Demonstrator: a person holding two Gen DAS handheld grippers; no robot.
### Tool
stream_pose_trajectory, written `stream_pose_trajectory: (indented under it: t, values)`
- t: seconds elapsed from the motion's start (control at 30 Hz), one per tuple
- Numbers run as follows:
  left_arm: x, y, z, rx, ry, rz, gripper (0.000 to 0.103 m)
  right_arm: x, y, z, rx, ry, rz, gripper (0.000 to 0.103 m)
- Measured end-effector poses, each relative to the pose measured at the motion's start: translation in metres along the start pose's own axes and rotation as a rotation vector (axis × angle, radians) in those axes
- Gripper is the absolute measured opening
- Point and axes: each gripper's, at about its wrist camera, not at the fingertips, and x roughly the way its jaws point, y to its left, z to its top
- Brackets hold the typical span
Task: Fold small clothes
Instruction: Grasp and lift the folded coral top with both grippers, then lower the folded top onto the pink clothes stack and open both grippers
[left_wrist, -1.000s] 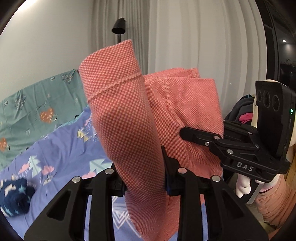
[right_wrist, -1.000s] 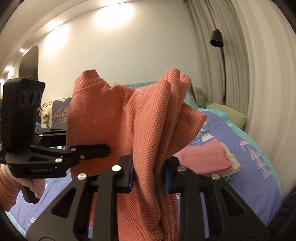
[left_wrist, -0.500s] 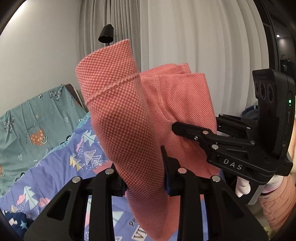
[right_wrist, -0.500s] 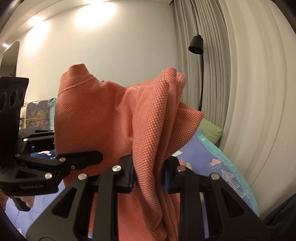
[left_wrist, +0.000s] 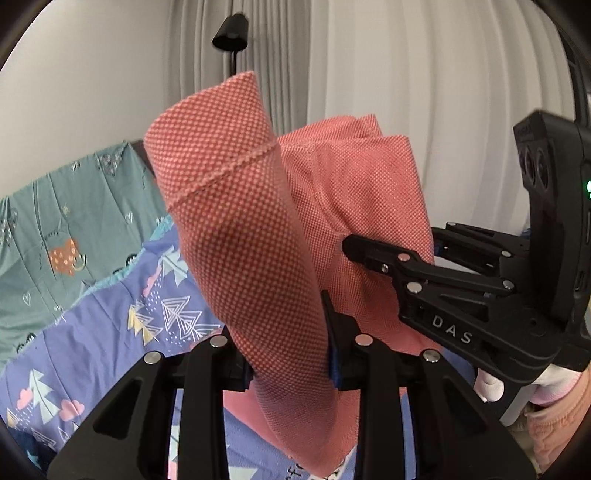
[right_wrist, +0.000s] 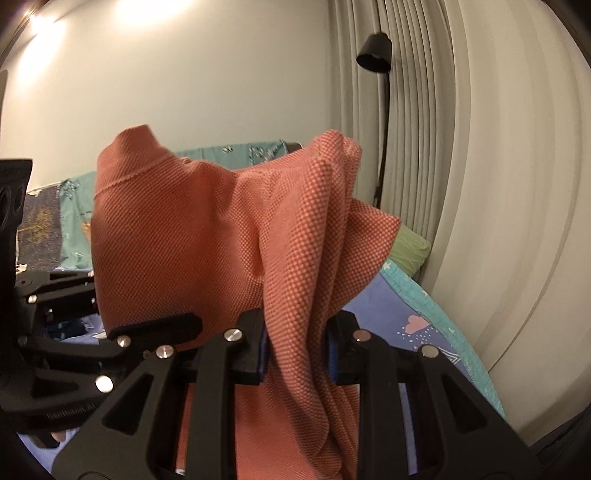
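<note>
A coral-red knitted garment (left_wrist: 251, 236) hangs in the air above the bed, held by both grippers. My left gripper (left_wrist: 290, 365) is shut on one bunched edge of it, and the cloth rises above the jaws and drapes down below them. My right gripper (right_wrist: 297, 354) is shut on another gathered edge of the same garment (right_wrist: 303, 240). Each gripper shows in the other's view: the right gripper (left_wrist: 391, 258) at the right, the left gripper (right_wrist: 155, 328) at the left. The garment hides much of the bed behind it.
A purple bedspread (left_wrist: 110, 332) with tree and cloud prints lies below, with teal bedding (left_wrist: 55, 229) at the head. A black floor lamp (right_wrist: 376, 55) stands before pale curtains (right_wrist: 480, 184). A green pillow (right_wrist: 410, 247) lies by the curtain. A gloved hand (left_wrist: 491, 384) holds the right gripper.
Both grippers have swept sideways across the room with the garment held between them; the folded pink clothes and dark blue item have left view, and the curtains and lamp loom larger.
</note>
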Motion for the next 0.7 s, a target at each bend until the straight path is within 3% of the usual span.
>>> stream_pose_trajectory:
  t: [0.1,0.13,0.17,0.2,0.23,0.33,0.47,0.53,0.7]
  values:
    - [0.029,0.012,-0.005,-0.023,0.022,0.028,0.031,0.037,-0.004,-0.003,0.005,0.039,-0.013,0.024]
    - [0.039,0.017,-0.006,-0.033,0.032,0.043,0.036,0.047,-0.004,-0.007,0.007,0.054,-0.018,0.03]
    - [0.049,0.02,-0.009,-0.04,0.046,0.069,0.054,0.057,-0.006,-0.008,0.013,0.07,-0.028,0.035]
    - [0.06,0.026,-0.014,-0.045,0.069,0.112,0.063,0.075,-0.01,-0.014,0.041,0.111,-0.059,0.049]
    - [0.071,0.032,-0.023,-0.05,0.098,0.154,0.066,0.088,-0.015,-0.018,0.07,0.142,-0.083,0.053]
    - [0.094,0.043,-0.057,-0.044,0.19,0.151,0.066,0.115,-0.026,-0.043,0.136,0.225,-0.082,0.053]
    - [0.118,0.041,-0.101,0.005,0.293,0.123,0.069,0.146,-0.02,-0.095,0.07,0.397,-0.144,0.056]
    - [0.119,0.037,-0.115,-0.022,0.285,0.095,0.069,0.145,-0.017,-0.115,0.037,0.385,-0.184,0.062]
    - [0.114,0.032,-0.131,-0.035,0.268,0.096,0.07,0.137,-0.03,-0.131,0.103,0.365,-0.15,0.062]
